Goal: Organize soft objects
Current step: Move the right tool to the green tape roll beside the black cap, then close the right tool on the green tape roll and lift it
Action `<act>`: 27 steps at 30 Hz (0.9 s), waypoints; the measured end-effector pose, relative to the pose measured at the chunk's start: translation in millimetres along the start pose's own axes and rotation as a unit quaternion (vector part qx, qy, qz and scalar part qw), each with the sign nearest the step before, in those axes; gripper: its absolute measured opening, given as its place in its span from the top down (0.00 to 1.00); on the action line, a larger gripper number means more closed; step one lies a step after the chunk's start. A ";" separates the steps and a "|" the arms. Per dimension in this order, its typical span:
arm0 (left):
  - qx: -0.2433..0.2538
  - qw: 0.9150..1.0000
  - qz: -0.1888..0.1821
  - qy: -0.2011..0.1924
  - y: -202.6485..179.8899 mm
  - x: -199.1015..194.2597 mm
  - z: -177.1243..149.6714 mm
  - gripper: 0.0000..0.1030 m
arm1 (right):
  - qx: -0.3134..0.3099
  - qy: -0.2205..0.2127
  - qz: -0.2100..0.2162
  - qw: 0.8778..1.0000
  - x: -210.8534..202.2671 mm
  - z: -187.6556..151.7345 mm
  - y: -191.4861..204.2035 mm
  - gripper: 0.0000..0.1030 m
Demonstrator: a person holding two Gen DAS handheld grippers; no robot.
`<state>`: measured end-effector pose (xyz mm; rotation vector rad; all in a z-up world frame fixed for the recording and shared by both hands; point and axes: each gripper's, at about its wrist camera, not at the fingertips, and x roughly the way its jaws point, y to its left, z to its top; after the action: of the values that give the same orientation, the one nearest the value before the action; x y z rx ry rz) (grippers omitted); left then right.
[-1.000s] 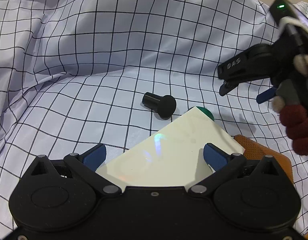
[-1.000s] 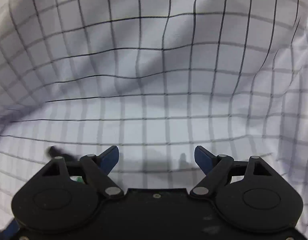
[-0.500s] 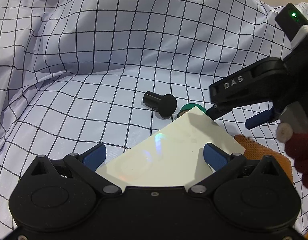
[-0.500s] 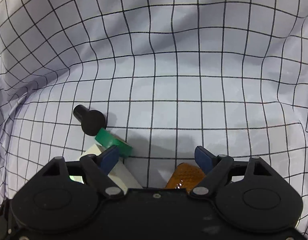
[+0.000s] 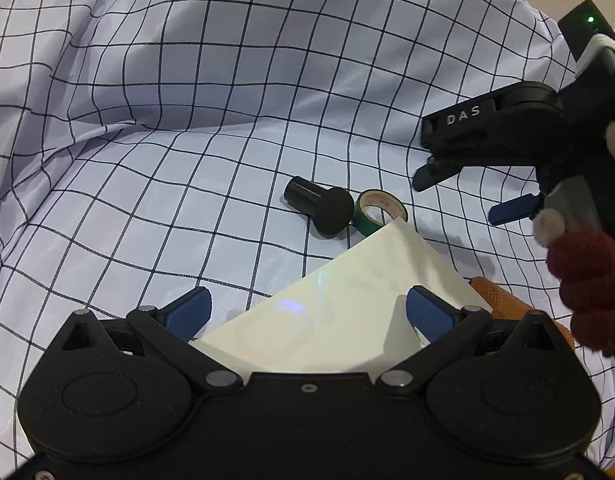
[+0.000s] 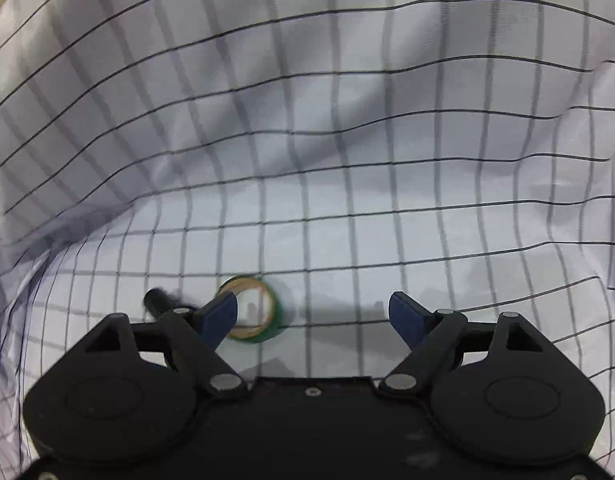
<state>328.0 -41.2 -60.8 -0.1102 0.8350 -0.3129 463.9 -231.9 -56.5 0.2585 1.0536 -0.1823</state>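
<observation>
On the checked cloth [image 5: 155, 184] a white flat board [image 5: 347, 300] lies between the blue pads of my left gripper [image 5: 307, 310], which is open. The right pad casts a shadow on the board. An orange textured piece [image 5: 503, 304] pokes out from under the board's right corner. Beyond the board's far corner lie a green tape roll [image 5: 379, 212] and a black knob [image 5: 319, 204], touching each other. My right gripper [image 5: 467, 196] hovers to the right of them, open and empty. In the right wrist view that gripper [image 6: 313, 314] has the tape roll [image 6: 263, 312] by its left pad.
A hand in a dark red knitted glove [image 5: 587, 288] holds the right gripper. The cloth [image 6: 347, 120] rises in folds at the back and left, forming a hollow around the objects. The black knob [image 6: 159, 300] shows left of the right gripper's left finger.
The green tape roll, earlier mostly hidden behind the board's far corner, now lies in full view beside the knob. The right gripper has shifted, and its view no longer shows the board or orange piece.
</observation>
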 end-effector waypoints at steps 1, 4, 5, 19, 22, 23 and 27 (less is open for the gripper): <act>0.000 1.000 0.000 0.000 -0.3 0.0 0.0 0.02 | -0.006 0.002 0.002 1.000 1.8 -2.4 4.2 0.20; -0.001 1.000 0.001 0.001 -1.1 0.1 0.6 0.02 | -0.021 0.006 0.009 1.000 7.1 -8.3 15.5 0.20; -0.002 1.000 0.001 0.002 -1.0 0.1 0.9 0.02 | -0.025 0.007 0.011 1.000 9.0 -9.5 18.5 0.20; -0.013 1.000 -0.004 0.003 3.2 1.9 2.3 0.02 | -0.099 0.013 -0.013 0.995 40.4 -8.3 50.3 0.39; -0.013 1.000 -0.005 0.003 3.7 1.9 1.3 0.02 | -0.108 0.015 0.004 0.994 44.9 -7.1 53.5 0.54; -0.013 1.000 -0.005 0.004 4.0 2.0 1.3 0.02 | -0.109 0.013 0.012 0.994 44.2 -8.2 53.1 0.60; -0.015 1.000 -0.006 0.005 4.0 2.4 2.1 0.02 | -0.112 0.016 0.012 0.994 46.6 -12.7 48.6 0.89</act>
<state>332.0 -38.2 -61.9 -0.1408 0.8496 -0.3126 489.1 -182.9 -97.2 0.0723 1.0923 -0.0367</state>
